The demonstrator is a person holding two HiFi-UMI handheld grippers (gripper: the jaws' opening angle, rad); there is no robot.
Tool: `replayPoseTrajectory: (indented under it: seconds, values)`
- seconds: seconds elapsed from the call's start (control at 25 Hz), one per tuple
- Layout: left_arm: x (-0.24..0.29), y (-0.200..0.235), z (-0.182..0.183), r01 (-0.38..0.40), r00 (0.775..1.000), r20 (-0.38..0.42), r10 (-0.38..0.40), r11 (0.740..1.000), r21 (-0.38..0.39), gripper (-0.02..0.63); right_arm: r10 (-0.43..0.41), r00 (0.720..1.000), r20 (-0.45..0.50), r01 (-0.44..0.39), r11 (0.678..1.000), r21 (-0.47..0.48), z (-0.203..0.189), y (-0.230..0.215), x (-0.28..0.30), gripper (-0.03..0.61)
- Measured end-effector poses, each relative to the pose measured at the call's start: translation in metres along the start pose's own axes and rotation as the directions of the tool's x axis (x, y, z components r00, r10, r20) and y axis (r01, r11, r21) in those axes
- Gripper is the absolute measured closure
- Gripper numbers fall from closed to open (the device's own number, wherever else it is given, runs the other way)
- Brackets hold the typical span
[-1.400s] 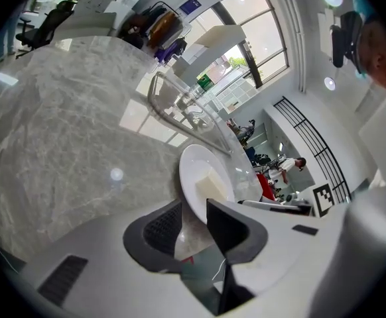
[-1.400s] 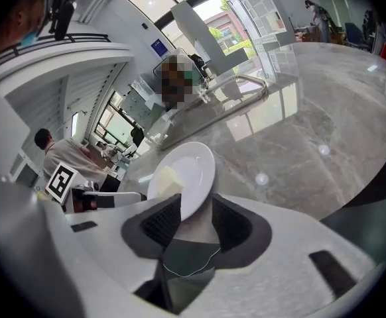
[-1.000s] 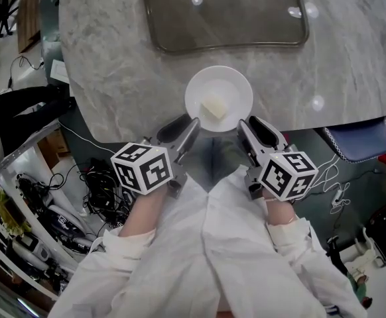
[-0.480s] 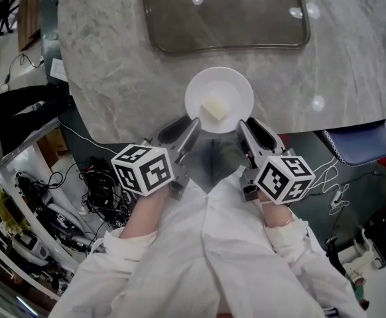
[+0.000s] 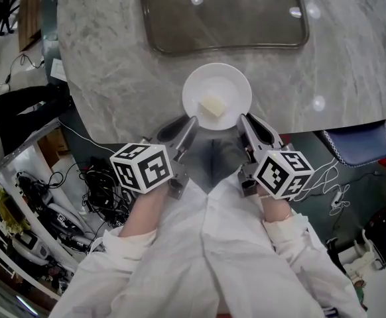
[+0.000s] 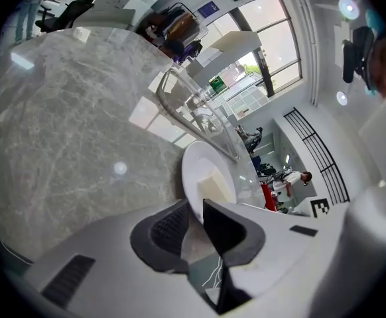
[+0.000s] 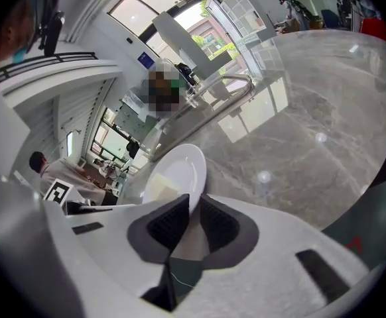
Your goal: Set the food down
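Observation:
A white plate [image 5: 227,83] rests near the front edge of the grey marble table [image 5: 107,65], and a pale yellow block of food [image 5: 213,106] lies on it. My left gripper [image 5: 190,122] is at the plate's near-left rim and my right gripper [image 5: 245,122] at its near-right rim. Both pairs of jaws are closing, each with the thin rim between its pads. In the left gripper view the plate [image 6: 201,167] runs into the left gripper [image 6: 196,212], with the food [image 6: 213,187] just beyond. In the right gripper view the plate [image 7: 180,167] enters the right gripper [image 7: 194,207].
A large glass tray [image 5: 158,40] lies on the table beyond the plate. The table's curved front edge passes right under both grippers. Cables and clutter [image 5: 47,211] lie on the floor at lower left, and a blue-grey bag [image 5: 359,141] at the right.
Both pairs of jaws have narrowed onto the plate's rim. The plate has shifted slightly away and to the left. The right gripper has edged left.

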State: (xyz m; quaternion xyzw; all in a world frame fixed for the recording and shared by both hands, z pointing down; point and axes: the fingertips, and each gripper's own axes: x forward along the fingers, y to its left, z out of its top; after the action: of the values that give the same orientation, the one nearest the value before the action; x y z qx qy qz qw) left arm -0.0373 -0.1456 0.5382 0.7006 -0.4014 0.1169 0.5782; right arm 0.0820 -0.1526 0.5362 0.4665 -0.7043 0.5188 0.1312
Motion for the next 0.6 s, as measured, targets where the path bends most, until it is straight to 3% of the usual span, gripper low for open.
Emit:
replayPoseTrajectory:
  seconds: [0.6]
  values:
    - [-0.0080,0.0032,0.0019,-0.054,0.998,0.033,0.050,0.992,0.112,0.548,-0.023,1.000,-0.021,0.021,0.997,-0.076,-0.0051,0.0098,-0.0012,0.535]
